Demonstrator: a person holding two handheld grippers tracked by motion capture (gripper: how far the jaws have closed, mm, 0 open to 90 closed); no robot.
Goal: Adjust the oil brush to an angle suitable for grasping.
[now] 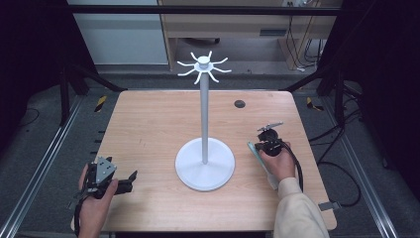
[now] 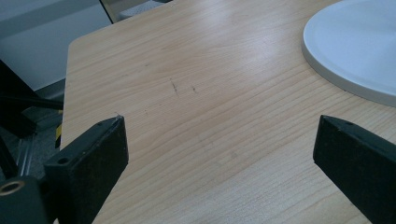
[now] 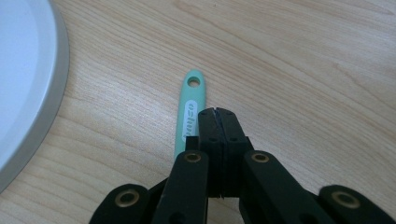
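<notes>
Left gripper (image 1: 130,178) low over the desk (image 1: 148,124) near its front-left corner, jaws spread wide, nothing between them, pointing toward the stand's round white base (image 1: 204,171). The stand's pole (image 1: 203,119) rises from mid-desk, hook crown (image 1: 203,67) on top. Mint-green handled tool (image 3: 188,114) lies flat on the desk just right of the base, hanging hole at its far end. Right gripper (image 3: 216,114) sits over the handle with jaws fully together, just beside it, not clamped on it.
</notes>
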